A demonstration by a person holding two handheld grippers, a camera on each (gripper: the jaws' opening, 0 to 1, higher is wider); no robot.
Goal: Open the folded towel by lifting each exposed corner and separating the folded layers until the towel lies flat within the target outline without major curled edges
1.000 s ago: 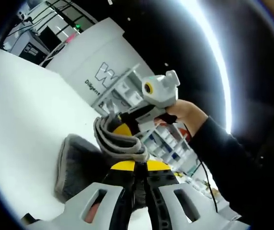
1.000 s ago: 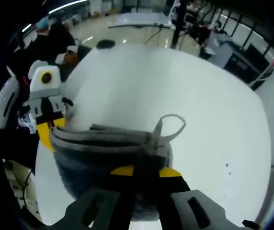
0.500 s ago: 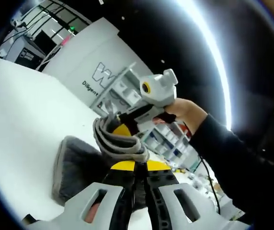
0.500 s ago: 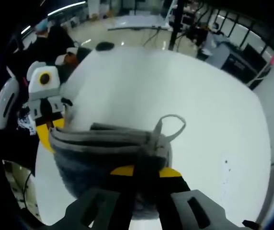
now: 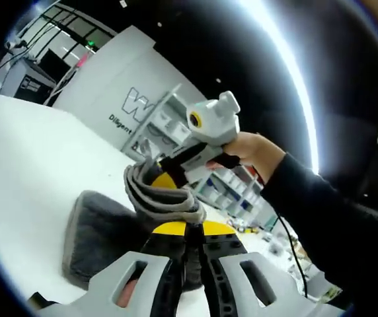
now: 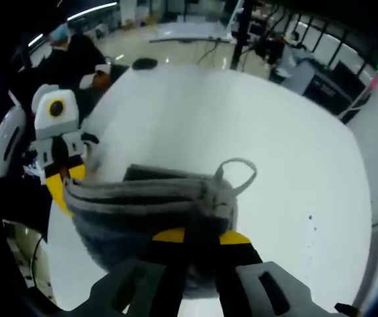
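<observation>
A grey folded towel (image 5: 103, 231) hangs above the white table (image 5: 24, 152), held up at two ends of its top edge. My left gripper (image 5: 188, 228) is shut on one end of that edge, its yellow tips pinching the stacked layers. In the right gripper view the towel (image 6: 136, 211) sags below the held edge, with a hanging loop (image 6: 238, 175) sticking up. My right gripper (image 6: 192, 234) is shut on the edge near that loop. The right gripper (image 5: 176, 173) also appears in the left gripper view, held by a hand (image 5: 255, 148). The left gripper (image 6: 60, 178) shows at the left of the right gripper view.
The white table (image 6: 242, 112) spreads wide under the towel. A white wall panel with lettering (image 5: 126, 99) and shelving (image 5: 169, 129) stand behind the table. People (image 6: 76, 63) sit beyond the table's far edge, near desks and cables.
Both grippers keep their hold on the towel. The left gripper view has tilted a little, so more of the hanging towel shows; the stacked edge looks slightly more bunched in the right gripper view.
</observation>
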